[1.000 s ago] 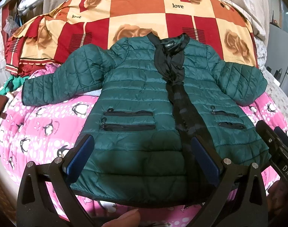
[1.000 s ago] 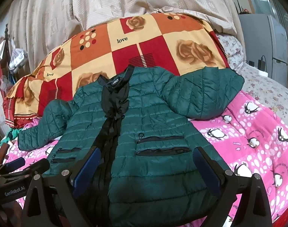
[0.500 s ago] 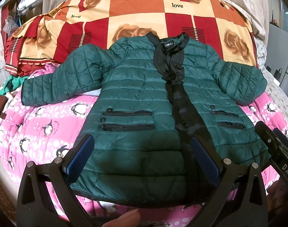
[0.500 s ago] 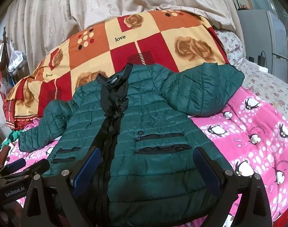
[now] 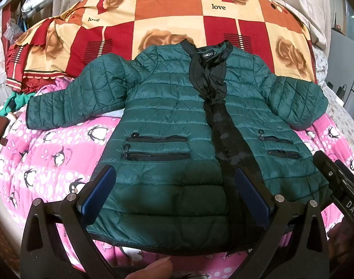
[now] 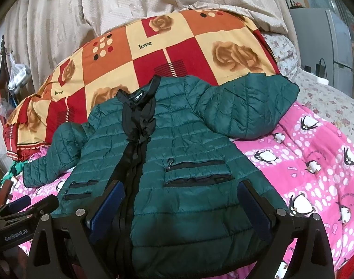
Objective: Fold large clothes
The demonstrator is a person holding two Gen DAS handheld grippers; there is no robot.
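A dark green quilted jacket [image 5: 167, 116] [image 6: 188, 144] lies face up and spread flat on the bed, collar toward the pillows, both sleeves out to the sides, a black placket down its middle. My left gripper [image 5: 174, 186] hovers open over the hem, left of the placket, with nothing between its blue pads [image 5: 99, 191]. My right gripper [image 6: 179, 200] is open too, over the hem on the right half, below the zip pockets. Each gripper shows at the edge of the other's view: the right one [image 5: 339, 186] and the left one [image 6: 21, 211].
The jacket rests on a pink penguin-print quilt [image 5: 49, 153] [image 6: 316, 162]. Behind it a red, orange and cream checked blanket [image 5: 177, 18] is heaped against beige curtains [image 6: 107, 7]. A grey appliance [image 6: 328, 41] stands at the right. A fingertip [image 5: 151, 269] shows at the bottom edge.
The right wrist view has drifted slightly, so the jacket sits a little higher in it. The left gripper and the jacket have not moved.
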